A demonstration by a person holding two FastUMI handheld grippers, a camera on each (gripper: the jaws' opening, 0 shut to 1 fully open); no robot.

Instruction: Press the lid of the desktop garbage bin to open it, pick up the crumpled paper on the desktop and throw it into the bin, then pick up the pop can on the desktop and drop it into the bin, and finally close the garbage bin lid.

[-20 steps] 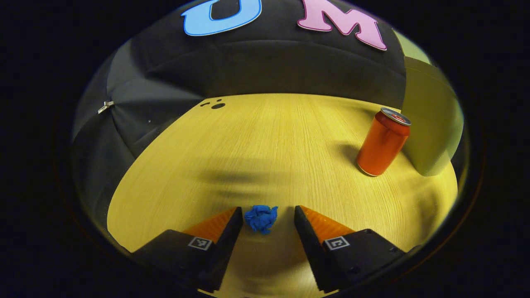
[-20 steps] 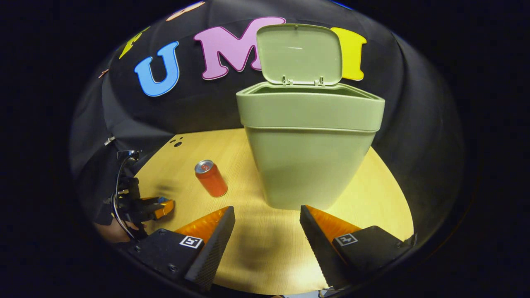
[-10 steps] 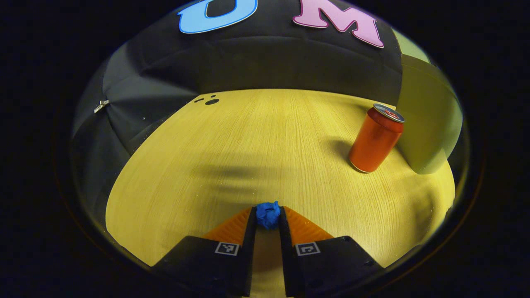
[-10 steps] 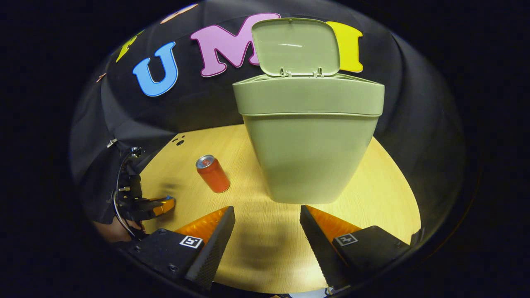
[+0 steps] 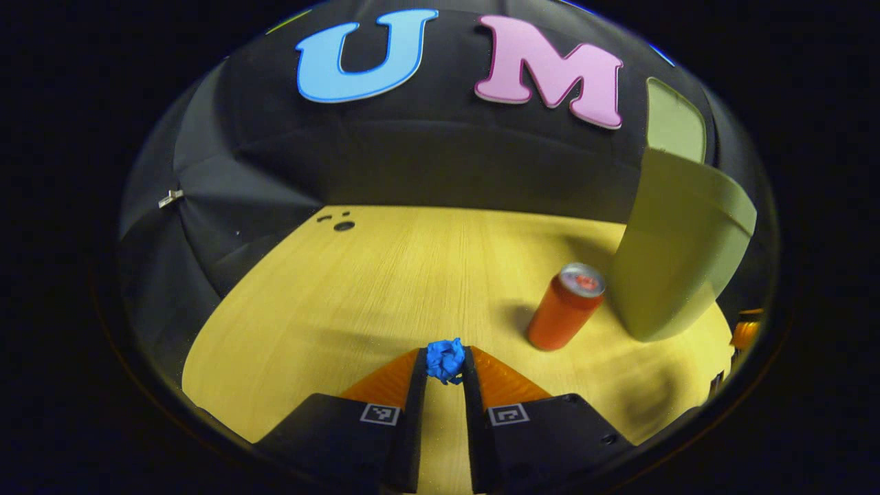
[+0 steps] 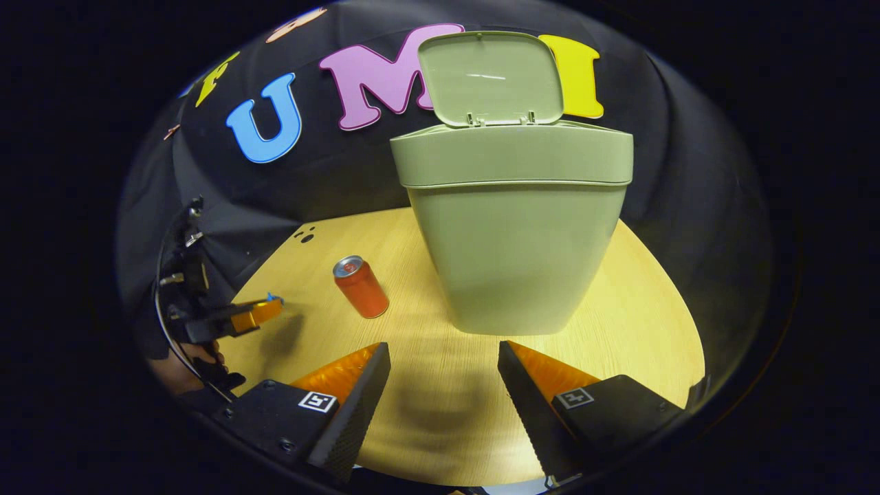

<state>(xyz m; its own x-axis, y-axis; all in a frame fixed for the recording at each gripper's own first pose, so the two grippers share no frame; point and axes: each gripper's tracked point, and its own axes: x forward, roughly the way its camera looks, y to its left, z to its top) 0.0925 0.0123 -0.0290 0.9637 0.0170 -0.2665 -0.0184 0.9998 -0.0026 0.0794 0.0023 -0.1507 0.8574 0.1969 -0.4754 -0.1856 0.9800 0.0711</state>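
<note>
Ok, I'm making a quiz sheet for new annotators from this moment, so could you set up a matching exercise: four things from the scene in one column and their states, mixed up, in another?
Things:
1. crumpled paper
2. pop can
3. bin lid
4. right gripper

States:
A. standing upright on the table, beside the bin
B. open, holding nothing
C. pinched between the left gripper's fingers
D. swung up, open

Pairs: 1-C, 2-A, 3-D, 4-B
</note>
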